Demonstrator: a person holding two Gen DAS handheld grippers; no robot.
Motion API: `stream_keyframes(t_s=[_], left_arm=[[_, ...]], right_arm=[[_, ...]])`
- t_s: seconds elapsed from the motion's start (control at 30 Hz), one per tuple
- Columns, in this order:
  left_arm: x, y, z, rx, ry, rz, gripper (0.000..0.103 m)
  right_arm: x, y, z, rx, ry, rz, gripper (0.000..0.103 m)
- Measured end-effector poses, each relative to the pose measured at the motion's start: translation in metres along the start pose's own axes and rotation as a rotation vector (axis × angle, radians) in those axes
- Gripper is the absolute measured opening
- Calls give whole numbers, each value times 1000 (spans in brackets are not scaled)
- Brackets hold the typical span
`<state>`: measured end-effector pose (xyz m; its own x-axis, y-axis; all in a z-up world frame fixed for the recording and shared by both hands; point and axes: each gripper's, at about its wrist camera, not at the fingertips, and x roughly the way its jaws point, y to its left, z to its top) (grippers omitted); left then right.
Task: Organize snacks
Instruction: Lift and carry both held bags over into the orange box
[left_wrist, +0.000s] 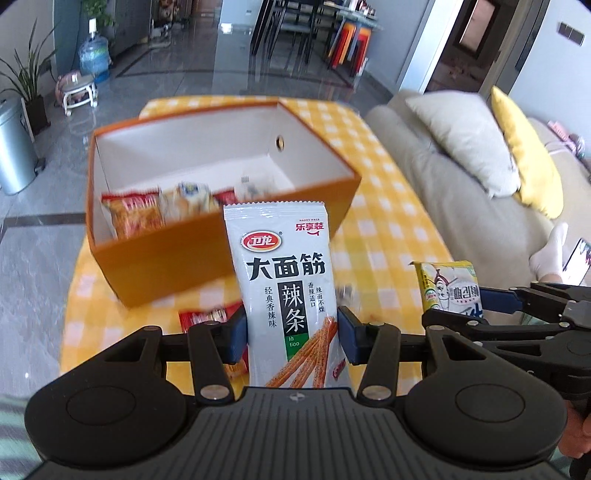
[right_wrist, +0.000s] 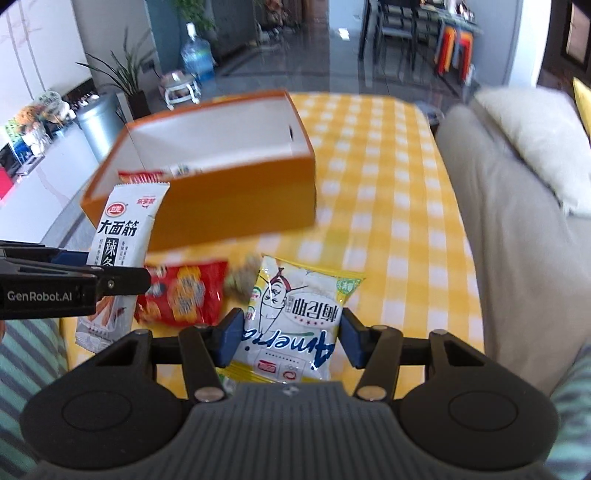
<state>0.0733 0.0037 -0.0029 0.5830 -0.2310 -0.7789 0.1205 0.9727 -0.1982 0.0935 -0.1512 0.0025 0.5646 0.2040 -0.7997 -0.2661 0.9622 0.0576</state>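
Observation:
My left gripper (left_wrist: 291, 334) is shut on a tall white spicy-strip packet (left_wrist: 284, 280), held upright above the table in front of the orange box (left_wrist: 221, 254). The packet also shows in the right wrist view (right_wrist: 122, 236). My right gripper (right_wrist: 290, 336) is shut on a white and yellow snack packet (right_wrist: 295, 314), also held above the table; it shows at the right of the left wrist view (left_wrist: 448, 288). The box (right_wrist: 236, 206) has white inner walls and holds several snack packets (left_wrist: 136, 216) along its near side.
A red snack packet (right_wrist: 184, 291) and a small greyish packet (right_wrist: 242, 280) lie on the yellow checked tablecloth (right_wrist: 388, 206) below the grippers. A beige sofa (left_wrist: 454, 192) with white and yellow cushions stands right of the table. A bin (left_wrist: 13, 147) stands on the floor at left.

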Motion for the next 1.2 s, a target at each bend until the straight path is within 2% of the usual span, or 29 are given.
stream_keyframes(t_s=[0.37, 0.7, 0.9, 1.03, 1.2], left_arm=[[-18, 19, 51, 17, -102, 35, 56], [-14, 44, 98, 7, -140, 62, 56], [4, 63, 125, -30, -107, 21, 56], [24, 71, 136, -25, -76, 38, 55], [61, 85, 144, -42, 4, 42, 55]], right_arm=[[-5, 31, 67, -113, -114, 37, 53], [17, 56, 122, -167, -142, 92, 53], [45, 59, 158, -178, -133, 150, 53], [70, 61, 185, -208, -106, 175, 53], [118, 67, 202, -282, -34, 144, 53]])
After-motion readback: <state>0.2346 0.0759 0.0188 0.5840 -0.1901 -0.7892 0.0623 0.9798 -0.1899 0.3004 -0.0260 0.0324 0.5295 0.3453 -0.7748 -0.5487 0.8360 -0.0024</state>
